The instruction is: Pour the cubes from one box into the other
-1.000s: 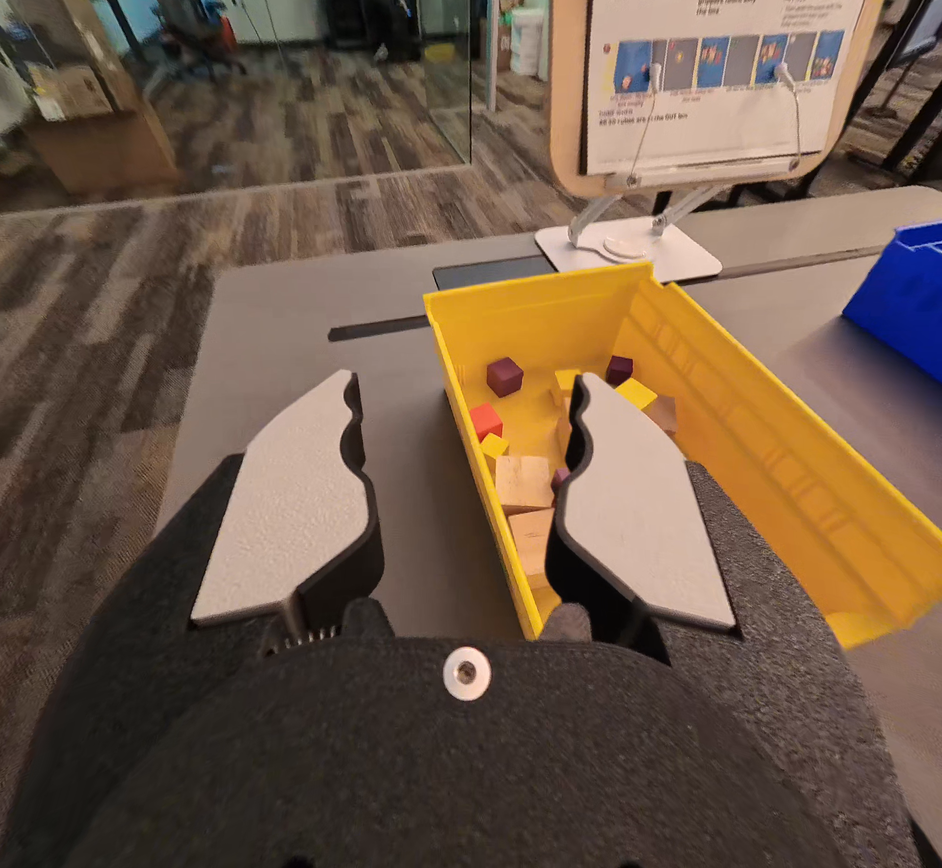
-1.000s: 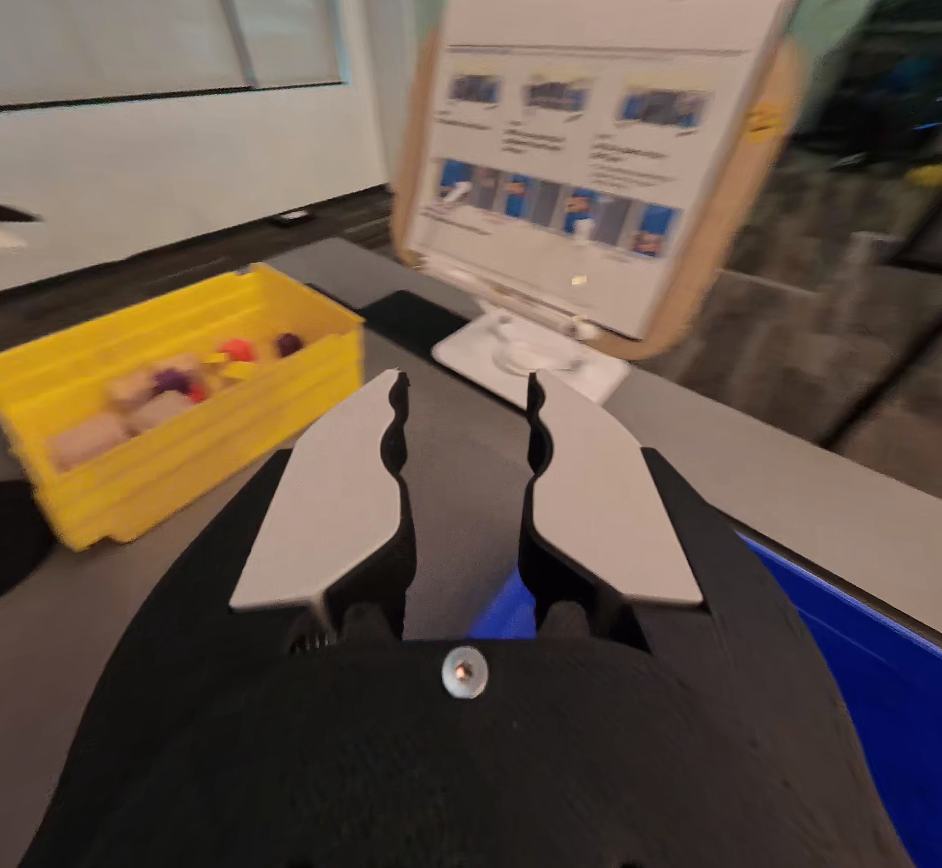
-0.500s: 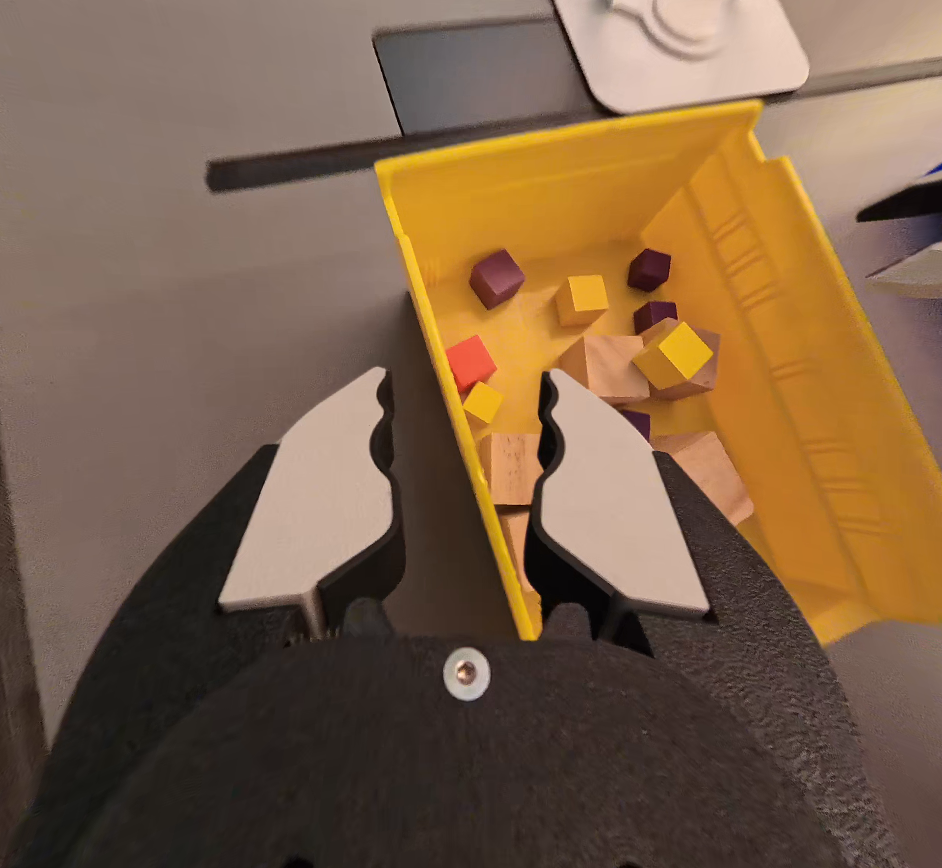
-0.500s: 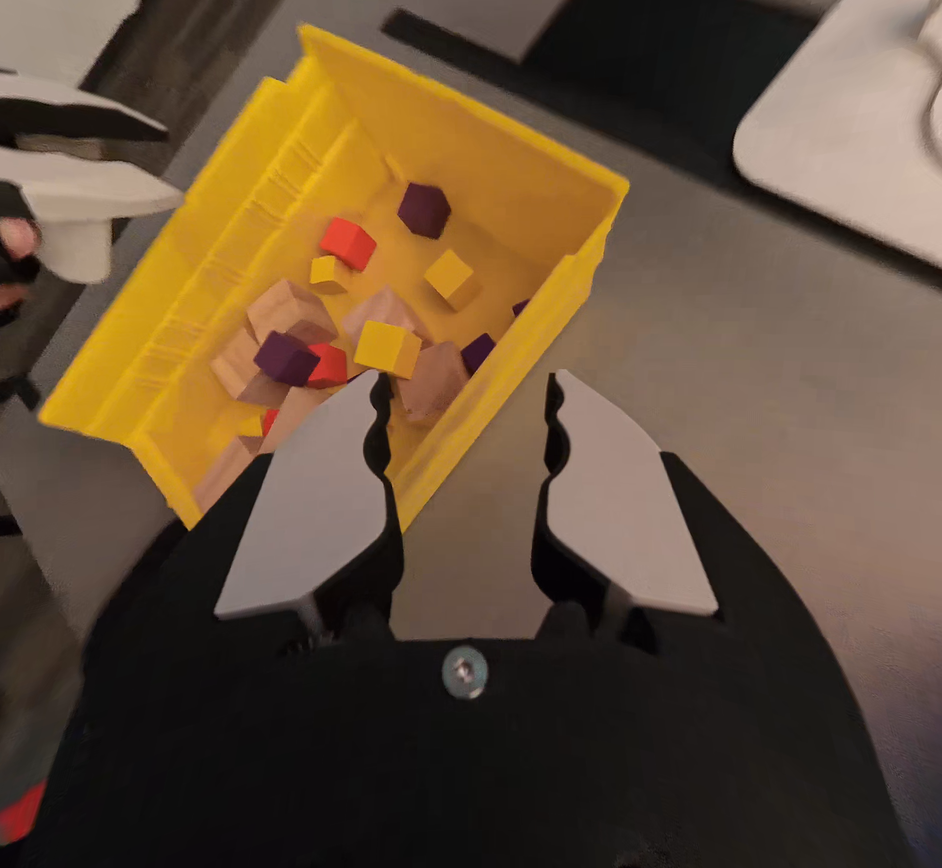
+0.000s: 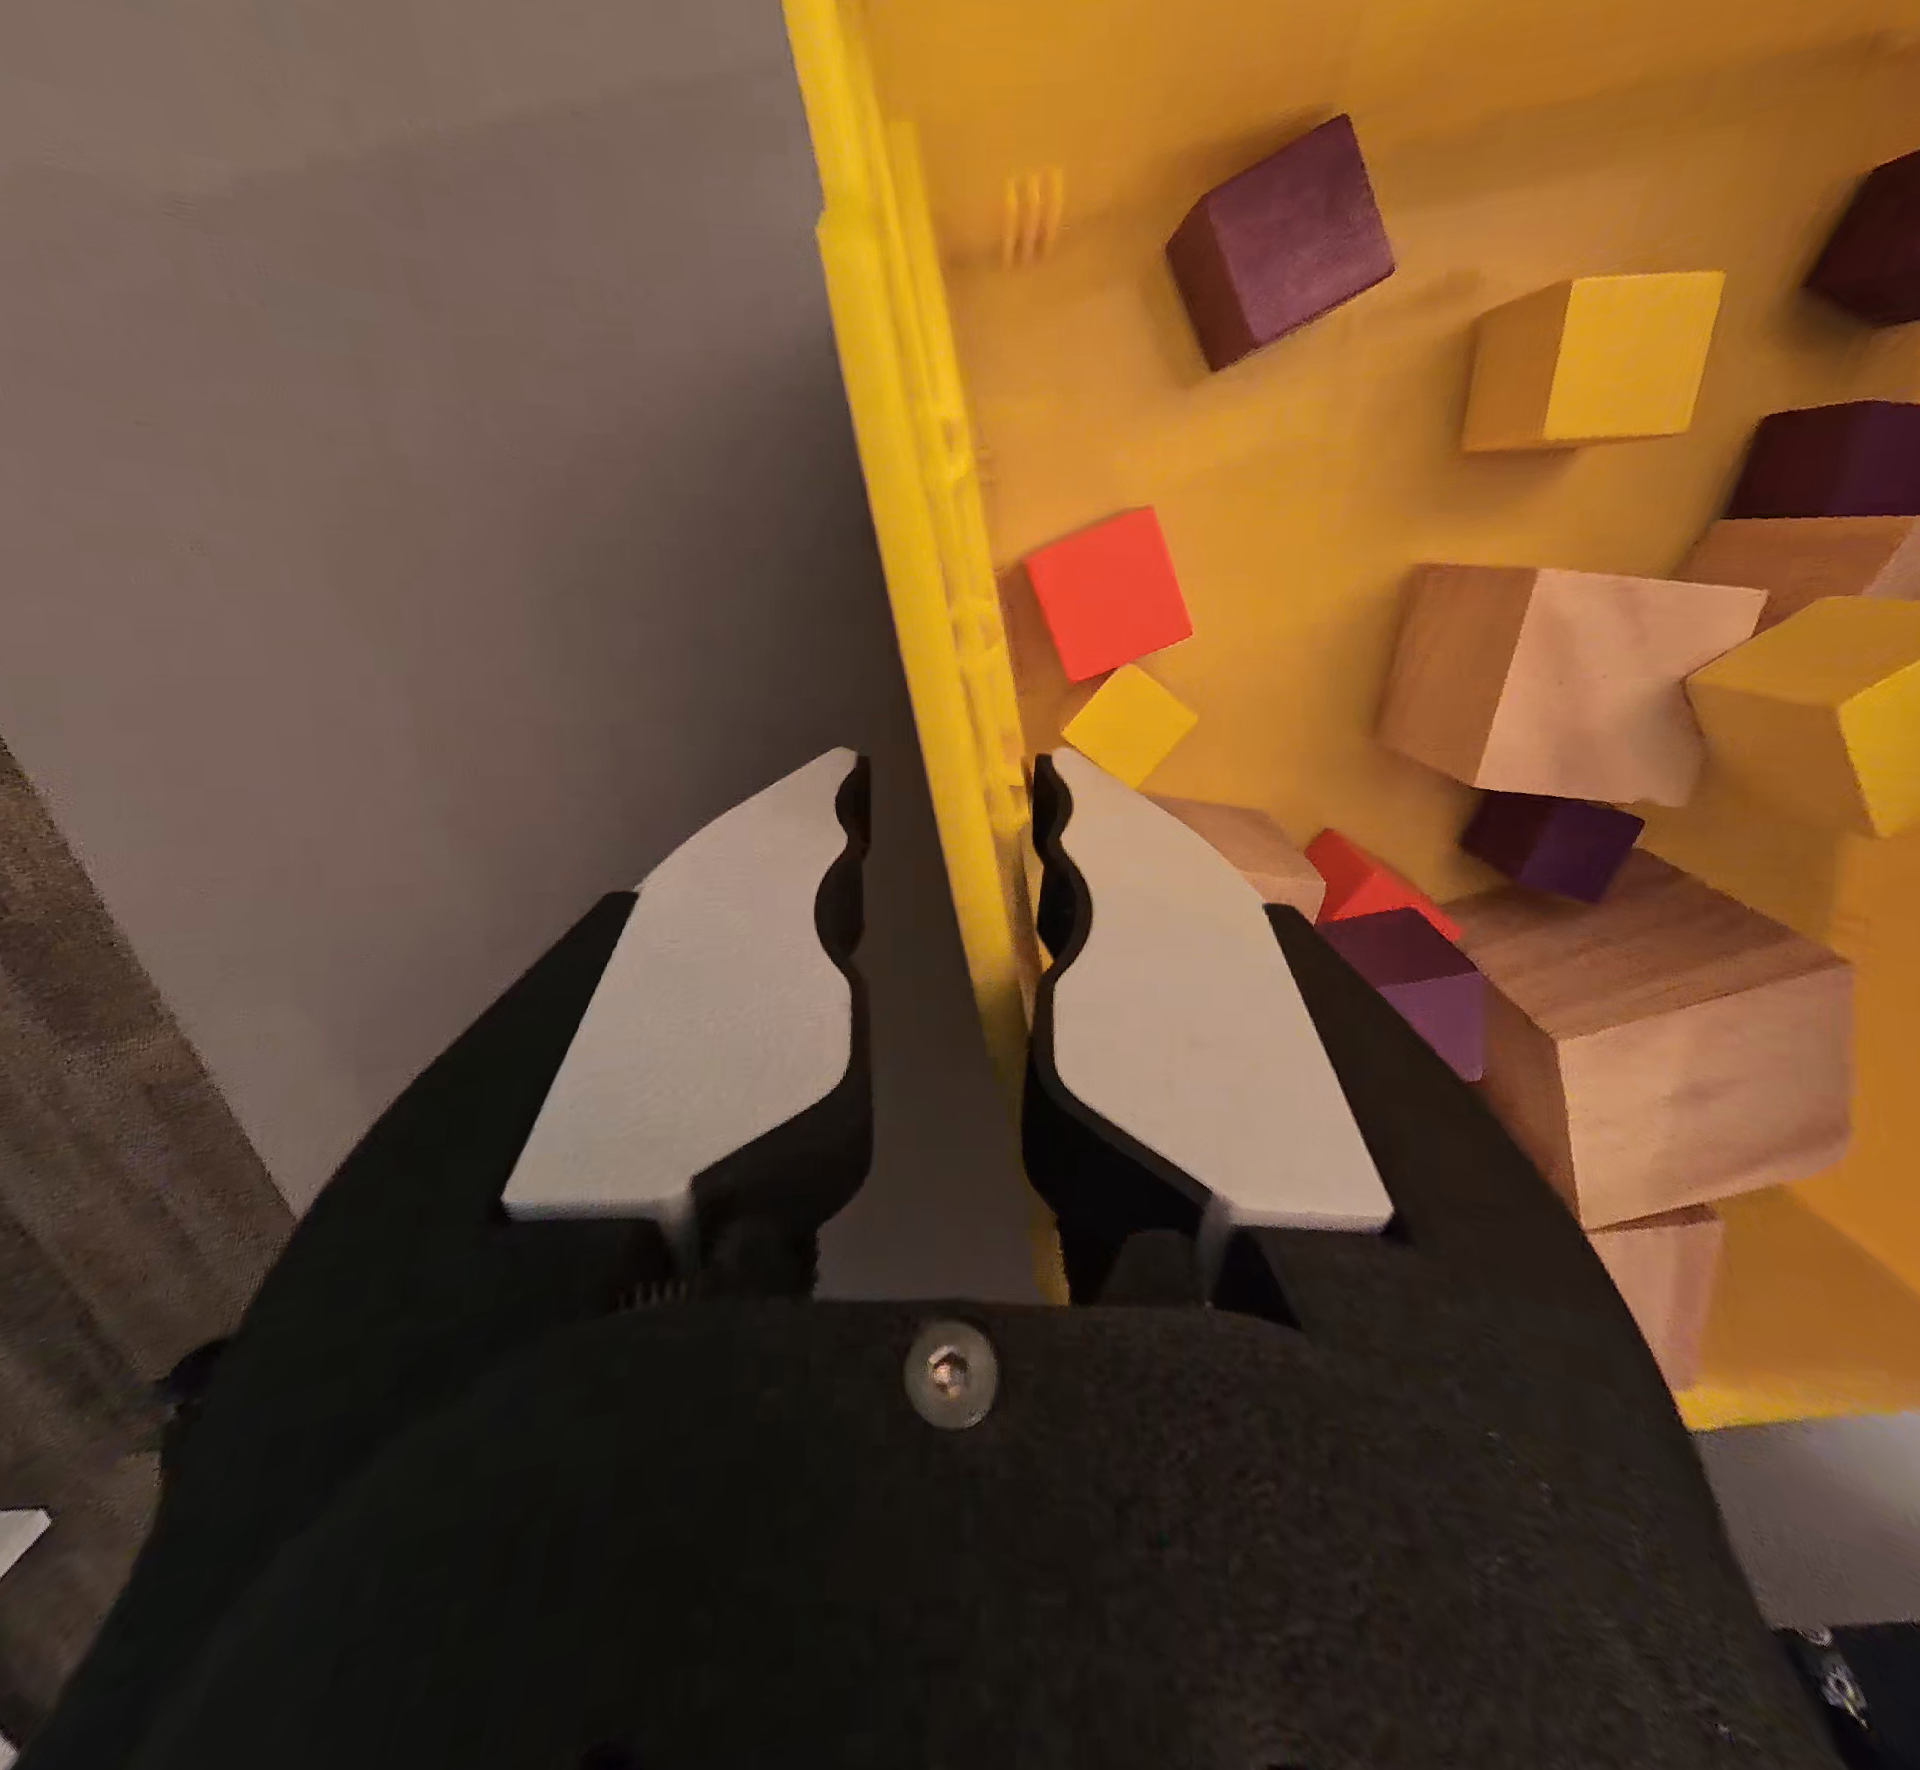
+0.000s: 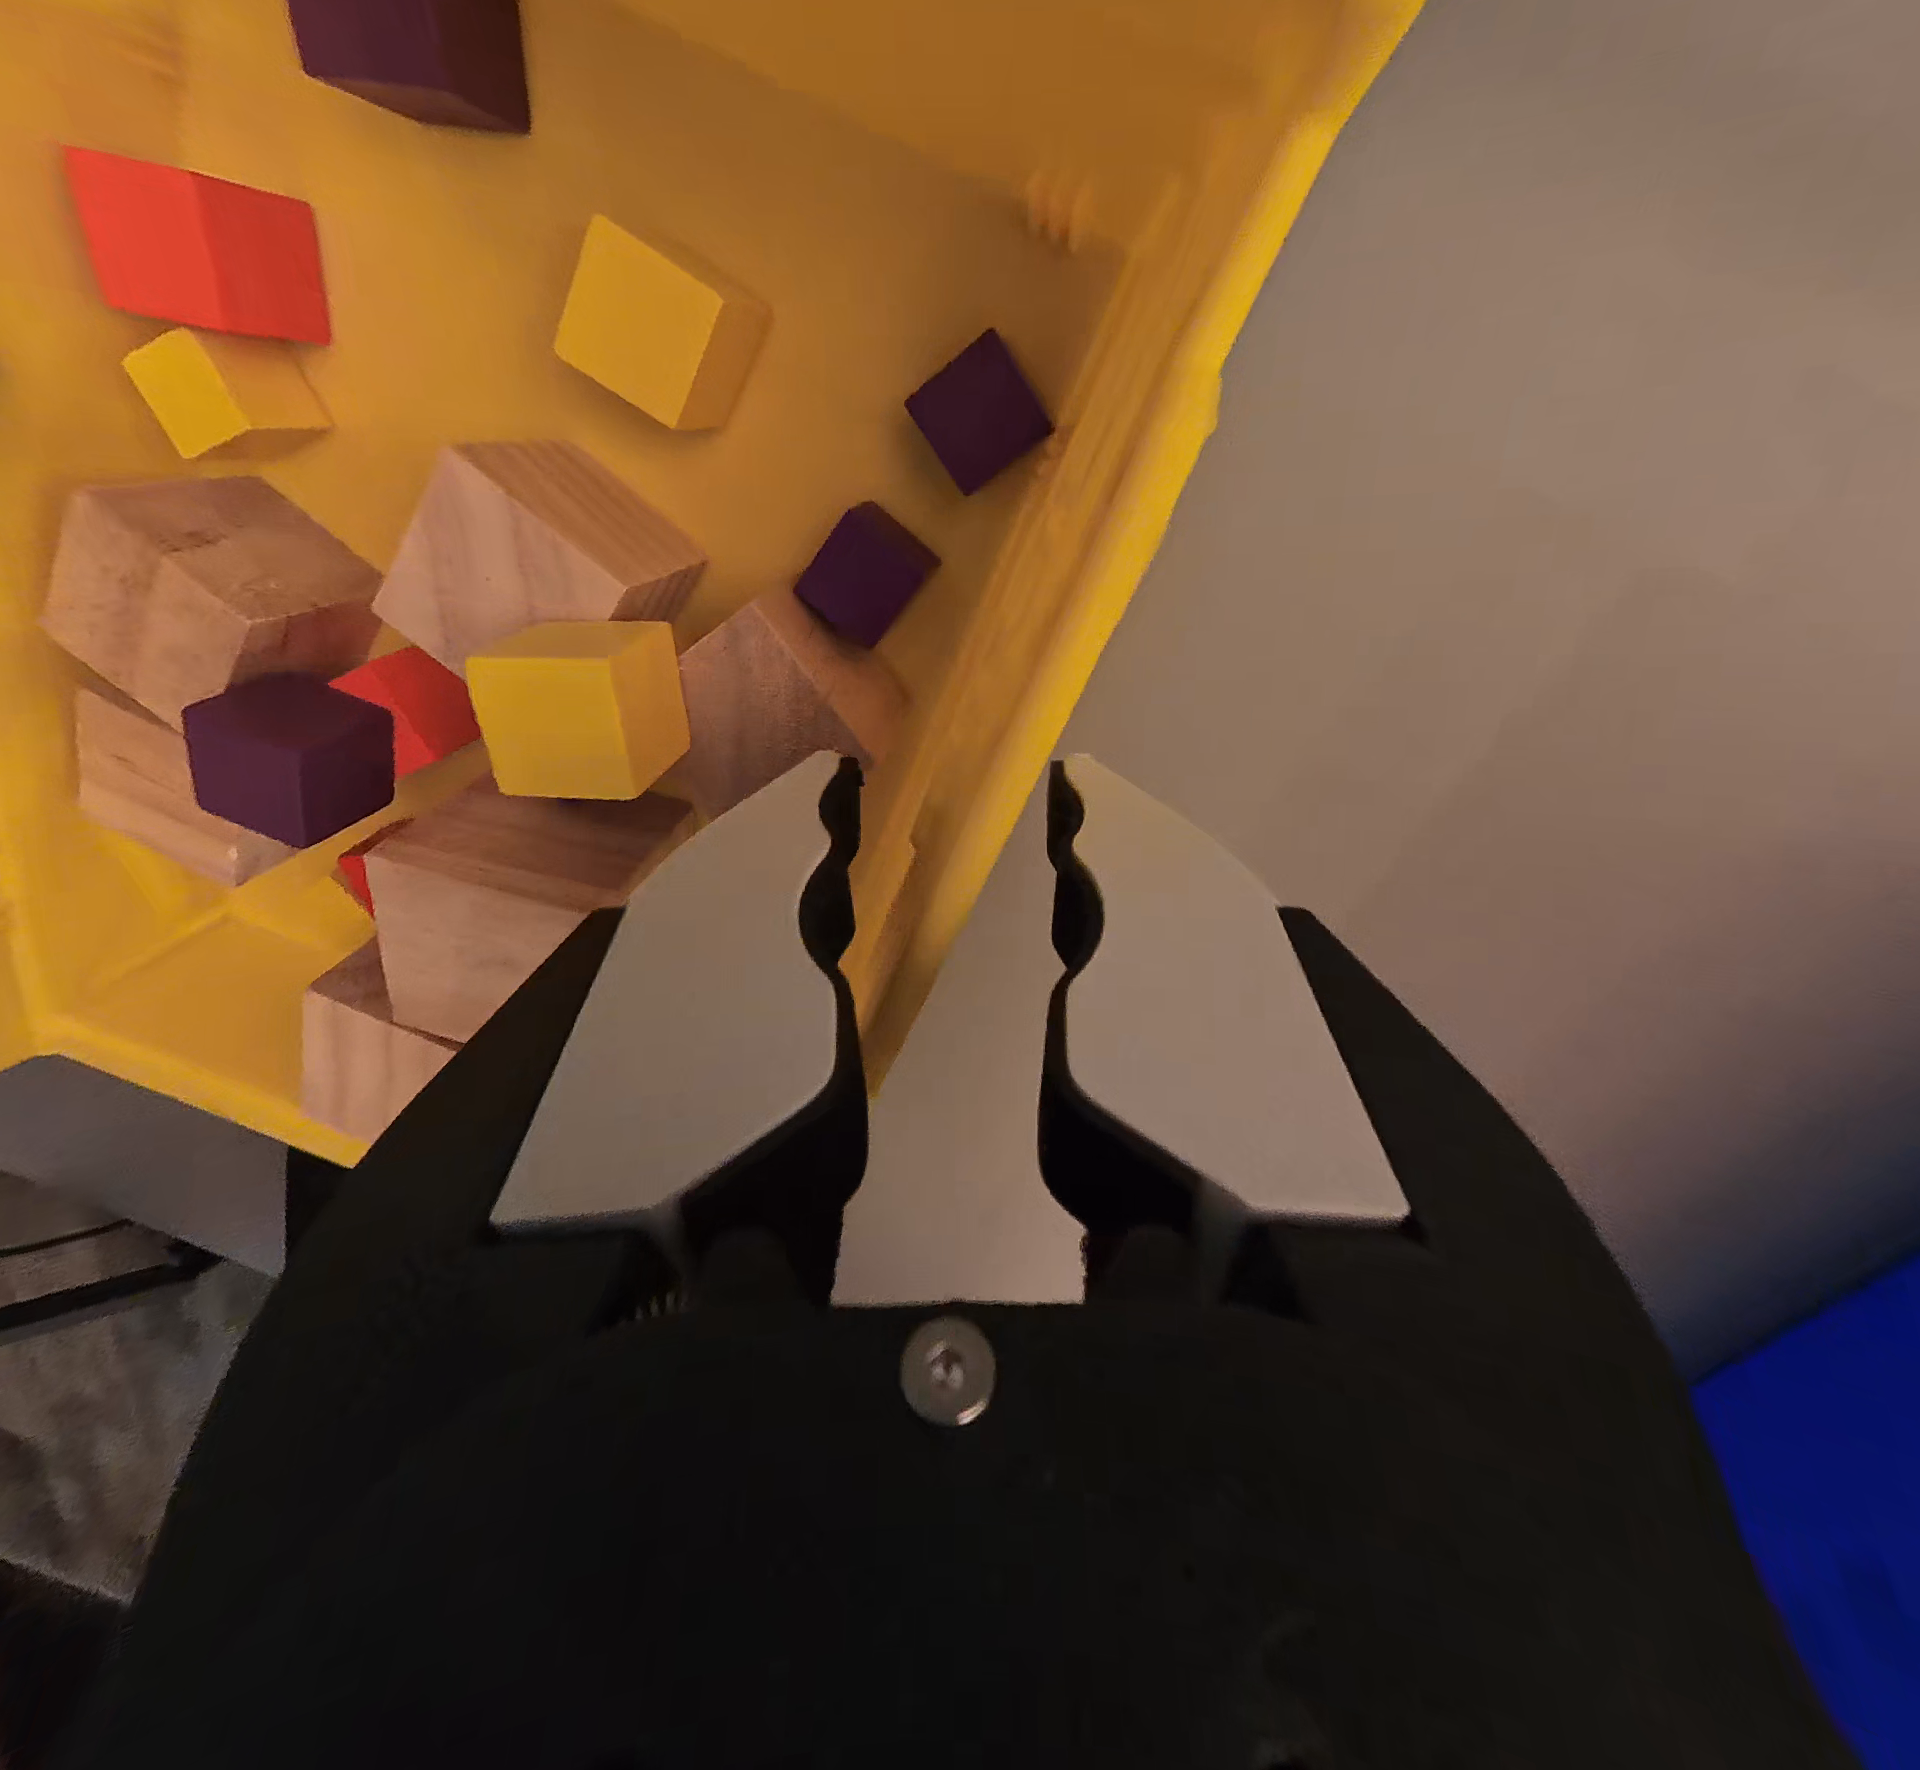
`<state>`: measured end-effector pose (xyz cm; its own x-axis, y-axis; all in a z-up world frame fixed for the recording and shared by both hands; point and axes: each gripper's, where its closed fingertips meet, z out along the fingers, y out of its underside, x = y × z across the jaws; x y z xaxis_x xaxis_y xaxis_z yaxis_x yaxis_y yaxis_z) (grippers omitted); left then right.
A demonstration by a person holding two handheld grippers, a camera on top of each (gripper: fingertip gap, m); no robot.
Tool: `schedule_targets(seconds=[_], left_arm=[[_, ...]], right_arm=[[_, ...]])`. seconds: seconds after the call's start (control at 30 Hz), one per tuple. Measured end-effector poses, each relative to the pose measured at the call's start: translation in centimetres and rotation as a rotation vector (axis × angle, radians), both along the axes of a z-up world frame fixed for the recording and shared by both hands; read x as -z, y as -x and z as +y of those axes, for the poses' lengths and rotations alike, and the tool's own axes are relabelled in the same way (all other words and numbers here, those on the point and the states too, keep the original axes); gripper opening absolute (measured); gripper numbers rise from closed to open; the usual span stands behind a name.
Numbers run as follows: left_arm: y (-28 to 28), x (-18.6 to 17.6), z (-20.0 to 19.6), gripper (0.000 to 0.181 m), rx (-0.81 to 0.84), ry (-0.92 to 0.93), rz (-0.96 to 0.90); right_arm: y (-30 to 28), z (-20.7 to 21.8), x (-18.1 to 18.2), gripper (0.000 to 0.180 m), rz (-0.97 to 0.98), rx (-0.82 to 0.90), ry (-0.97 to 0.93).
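Both grippers straddle opposite long walls of the yellow box [image 5: 935, 494], pointing steeply down at it.

The left gripper [image 5: 945, 775] has one finger outside and one inside the left wall, the gap narrow, the inner pad touching the wall while the outer one stands just clear. The right gripper [image 6: 951, 775] brackets the right wall [image 6: 1049, 640] the same way, partly open and not yet pinching. The box sits on the grey table [image 5: 416, 370], holding purple, yellow, red and plain wooden cubes [image 6: 540, 536]. A corner of the blue box [image 6: 1829, 1471] shows at the lower right of the right wrist view.
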<state>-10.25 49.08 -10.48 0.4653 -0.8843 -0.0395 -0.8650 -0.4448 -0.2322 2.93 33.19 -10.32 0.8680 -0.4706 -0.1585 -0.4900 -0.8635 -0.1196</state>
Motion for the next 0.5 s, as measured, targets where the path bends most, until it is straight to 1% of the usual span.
schedule_targets(seconds=[0.07, 0.13, 0.17, 0.23, 0.37, 0.5], left_arm=[[-0.1, 0.0, -0.1, 0.028, 0.013, -0.002, 0.016], [-0.2, 0.1, -0.4, 0.021, 0.031, 0.033, 0.019], [-0.2, 0.1, -0.4, 0.02, 0.028, 0.051, 0.022], [-0.3, 0.1, -0.5, 0.019, 0.016, 0.095, 0.023], [-0.8, 0.6, -1.0, 0.006, -0.002, 0.169, -0.011], [-0.8, 0.6, -1.0, 0.006, 0.005, 0.166, -0.009]], right_arm=[[0.2, -0.1, 0.6, 0.03, 0.01, 0.008, 0.031], [0.5, -0.2, 1.1, 0.026, 0.027, 0.025, 0.05], [0.4, 0.1, 1.0, 0.019, 0.03, 0.039, 0.032], [0.4, 0.1, 1.1, 0.014, 0.027, 0.05, 0.035], [0.6, 0.0, 1.4, 0.011, 0.027, 0.053, 0.057], [0.7, -0.1, 1.5, 0.009, 0.062, 0.071, 0.068]])
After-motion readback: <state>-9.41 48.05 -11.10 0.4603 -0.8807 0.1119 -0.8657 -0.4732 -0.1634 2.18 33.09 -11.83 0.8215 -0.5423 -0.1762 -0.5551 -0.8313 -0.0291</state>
